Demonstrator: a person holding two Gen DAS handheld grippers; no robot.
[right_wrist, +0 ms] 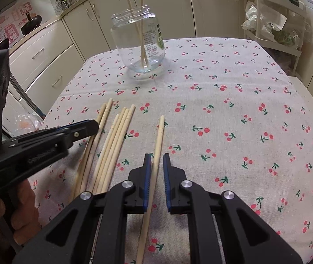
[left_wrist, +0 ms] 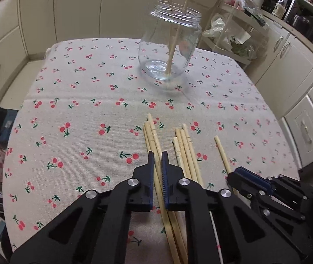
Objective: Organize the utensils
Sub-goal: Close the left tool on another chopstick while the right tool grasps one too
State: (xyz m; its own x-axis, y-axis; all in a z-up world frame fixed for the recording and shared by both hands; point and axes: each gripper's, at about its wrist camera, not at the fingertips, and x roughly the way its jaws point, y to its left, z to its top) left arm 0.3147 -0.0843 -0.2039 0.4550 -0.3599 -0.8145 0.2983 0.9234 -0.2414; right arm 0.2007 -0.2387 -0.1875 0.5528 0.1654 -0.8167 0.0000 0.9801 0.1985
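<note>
A clear glass jar (left_wrist: 171, 44) (right_wrist: 138, 41) stands at the far side of the cherry-print tablecloth (left_wrist: 79, 110) with two chopsticks upright in it. Several wooden chopsticks lie loose near me. My left gripper (left_wrist: 157, 154) (right_wrist: 96, 125) is shut on one chopstick of the left bundle (left_wrist: 151, 132) (right_wrist: 103, 121), low on the cloth. A middle bundle (left_wrist: 183, 145) (right_wrist: 119, 136) lies untouched between the grippers. My right gripper (right_wrist: 156, 156) (left_wrist: 236, 172) straddles the single chopstick (right_wrist: 159, 136) (left_wrist: 221, 151); the stick rests against the left pad, with a gap to the right pad.
Cream cabinets (left_wrist: 79, 6) ring the table on the far and right sides. A white rack (right_wrist: 273, 22) with plastic bags stands past the far right corner. A person's hand (right_wrist: 22, 209) holds the left gripper's handle. The cloth's right half (right_wrist: 244, 121) is bare.
</note>
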